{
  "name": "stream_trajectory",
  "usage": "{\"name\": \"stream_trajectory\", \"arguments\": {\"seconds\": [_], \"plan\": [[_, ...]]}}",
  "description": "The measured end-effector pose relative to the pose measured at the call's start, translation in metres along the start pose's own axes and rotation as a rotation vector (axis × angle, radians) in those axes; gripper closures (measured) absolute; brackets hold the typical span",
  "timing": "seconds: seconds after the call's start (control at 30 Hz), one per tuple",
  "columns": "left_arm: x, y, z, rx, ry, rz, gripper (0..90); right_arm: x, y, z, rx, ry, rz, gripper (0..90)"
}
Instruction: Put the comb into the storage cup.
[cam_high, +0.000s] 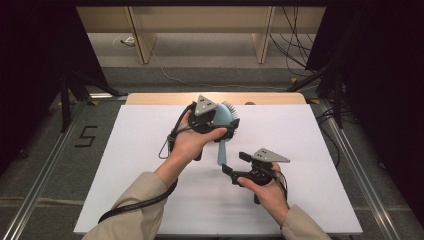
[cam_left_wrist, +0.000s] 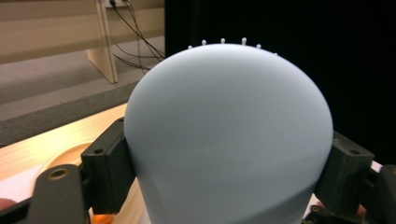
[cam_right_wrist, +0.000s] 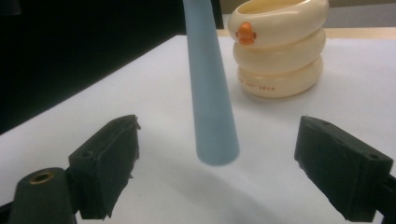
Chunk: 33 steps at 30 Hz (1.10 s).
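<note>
Above the white bench (cam_high: 150, 190) there is one blue hairbrush (cam_high: 224, 131) and two grippers. The left gripper (cam_high: 220, 120) squeezes the brush's round head from both sides and holds it up in the air, handle hanging down. The right gripper (cam_high: 235, 162) is wide apart, near the handle's tip, holding nothing. The left gripper view shows the smooth back of the head and tiny bristle tips on top. The right gripper view shows one cream duck cup (cam_right_wrist: 279, 46) standing on the bench behind the handle.
</note>
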<state>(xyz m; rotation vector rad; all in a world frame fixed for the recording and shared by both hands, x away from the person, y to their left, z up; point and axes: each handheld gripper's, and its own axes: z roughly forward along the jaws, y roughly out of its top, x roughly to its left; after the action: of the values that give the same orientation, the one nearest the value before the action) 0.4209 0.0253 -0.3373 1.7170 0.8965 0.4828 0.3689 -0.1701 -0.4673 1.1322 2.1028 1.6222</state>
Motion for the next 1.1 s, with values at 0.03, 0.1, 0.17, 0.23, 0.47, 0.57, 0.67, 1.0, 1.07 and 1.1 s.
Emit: {"name": "stream_trajectory", "arguments": {"seconds": [0.03, 0.1, 0.17, 0.23, 0.47, 0.57, 0.67, 1.0, 1.07, 1.1], "plan": [[0.001, 0.0, 0.0, -0.009, 0.009, -0.001, 19.8, -0.001, 0.0, -0.001, 0.001, -0.004, -0.005, 14.1], [0.002, 0.001, -0.002, -0.024, 0.027, -0.007, 19.8, -0.002, 0.0, -0.002, 0.004, -0.008, -0.013, 13.8], [0.003, 0.002, -0.003, -0.037, 0.041, -0.016, 19.8, -0.003, 0.0, -0.003, 0.007, -0.014, -0.02, 13.2], [0.005, 0.003, -0.004, -0.049, 0.059, -0.017, 19.8, -0.006, 0.0, -0.005, 0.003, -0.012, -0.021, 12.6], [0.01, 0.005, -0.006, -0.072, 0.109, -0.018, 19.8, -0.013, 0.003, -0.014, -0.012, -0.029, -0.013, 10.8], [0.012, 0.005, -0.006, -0.081, 0.126, -0.019, 19.8, -0.016, 0.003, -0.018, -0.018, -0.039, -0.019, 10.3], [0.014, 0.004, -0.006, -0.089, 0.145, -0.03, 19.8, -0.019, 0.003, -0.023, -0.017, -0.051, -0.028, 9.5], [0.021, 0.007, -0.012, -0.111, 0.189, -0.03, 19.8, -0.028, 0.001, -0.032, -0.011, -0.077, -0.043, 8.0], [0.023, 0.008, -0.013, -0.116, 0.197, -0.033, 19.8, -0.029, 0.0, -0.034, -0.008, -0.083, -0.046, 8.0], [0.024, 0.008, -0.013, -0.12, 0.202, -0.033, 19.8, -0.03, 0.0, -0.035, -0.006, -0.084, -0.047, 7.8]]}}
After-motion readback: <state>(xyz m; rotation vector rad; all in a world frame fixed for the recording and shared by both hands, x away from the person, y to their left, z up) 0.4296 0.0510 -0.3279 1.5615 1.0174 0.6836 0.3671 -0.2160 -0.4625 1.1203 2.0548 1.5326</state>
